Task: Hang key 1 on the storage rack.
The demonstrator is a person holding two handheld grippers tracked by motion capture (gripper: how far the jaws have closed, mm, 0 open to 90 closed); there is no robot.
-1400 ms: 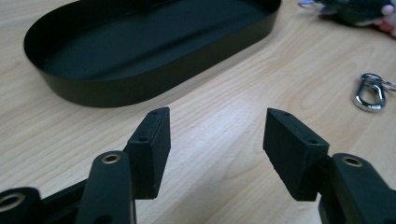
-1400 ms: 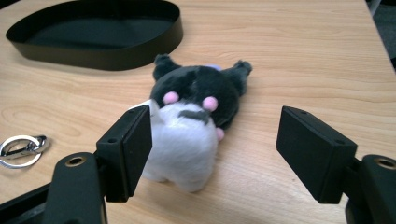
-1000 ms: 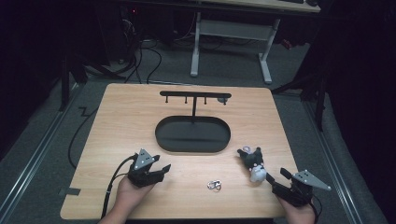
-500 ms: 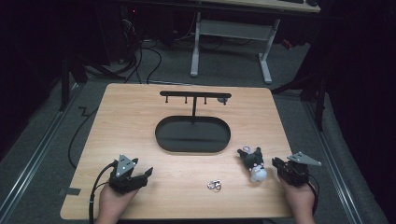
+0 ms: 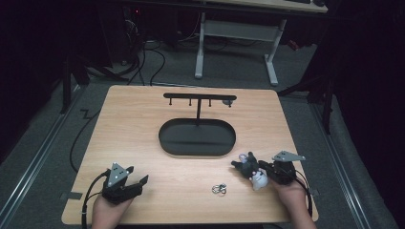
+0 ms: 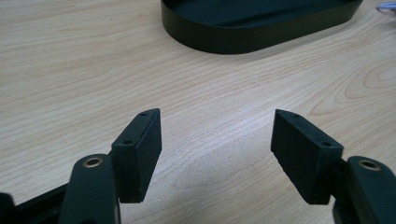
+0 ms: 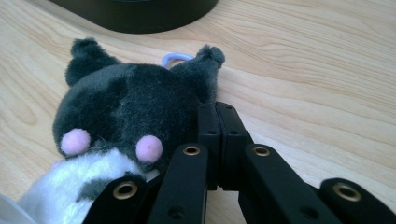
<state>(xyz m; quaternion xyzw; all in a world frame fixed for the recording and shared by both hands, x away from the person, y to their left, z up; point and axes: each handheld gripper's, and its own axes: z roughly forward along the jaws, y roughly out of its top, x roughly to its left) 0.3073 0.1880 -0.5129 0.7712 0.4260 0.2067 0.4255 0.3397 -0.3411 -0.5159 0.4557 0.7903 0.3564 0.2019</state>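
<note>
The plush toy [image 5: 250,169] lies on the near right part of the bench [image 5: 143,124], just beside the near right end of the black oval tray [image 5: 165,138]. It is soft and fuzzy: a dark grey head with two pointed ears, two pink round spots and a white lower part; a pale blue loop [image 7: 175,58] shows behind the head in the right gripper view. The right gripper [image 5: 267,171] lies against the toy's right side. Its fingers [image 7: 208,122] have just been closing and now stand pressed flat together, pad to pad, beside one ear (whether a little fur is caught between them I cannot tell).

Left of the toy, near the front edge, lies a small cluster of metal rings [image 5: 218,189]. The tray is a shallow, matte black oval with a low wall, and I see nothing lying in it; a thin post rises from its far side and carries a black crossbar with short pegs [image 5: 199,97].

The left gripper [image 5: 136,183], well apart at the near left, rests low over bare wood-grain bench, its fingers [image 6: 140,151] spread wide with nothing between them.
</note>
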